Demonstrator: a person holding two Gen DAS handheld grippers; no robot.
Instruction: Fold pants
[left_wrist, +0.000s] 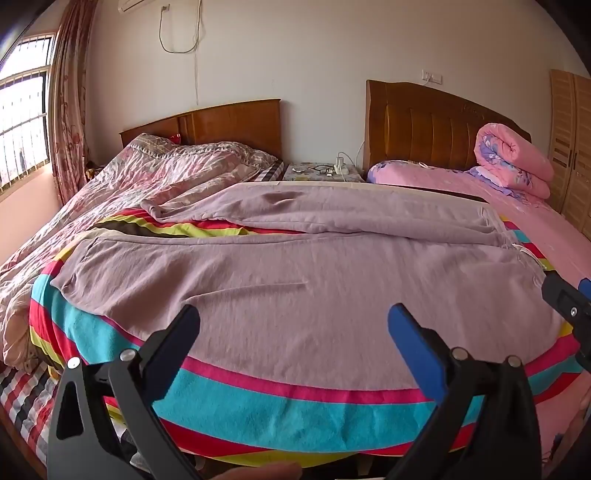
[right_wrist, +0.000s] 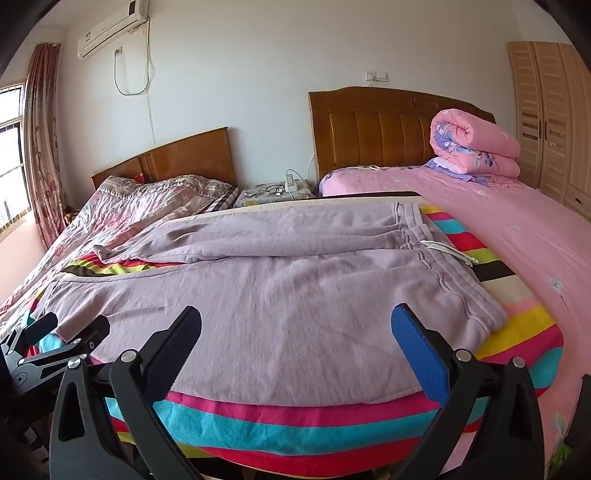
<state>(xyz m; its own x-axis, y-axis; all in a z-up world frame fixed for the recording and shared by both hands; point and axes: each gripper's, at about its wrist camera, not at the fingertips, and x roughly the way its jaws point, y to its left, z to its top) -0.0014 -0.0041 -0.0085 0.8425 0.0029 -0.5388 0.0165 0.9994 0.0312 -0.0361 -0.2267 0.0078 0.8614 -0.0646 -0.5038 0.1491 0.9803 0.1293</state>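
The pants (right_wrist: 295, 280) look soft, limp and light; I'd pinch the thick waistband (right_wrist: 461, 291) at right. My left gripper (left_wrist: 293, 332) and right gripper (right_wrist: 295, 332) gape wide, holding nothing.

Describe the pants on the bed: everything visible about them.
The pants are pale lilac, of soft fleecy cloth like sweatpants. They lie unfolded and flat on a striped blanket, the waistband with its white drawstring to the right, the legs running left. The far leg is wrinkled and bunched at its end; the near one lies smoother. Neither gripper touches them.
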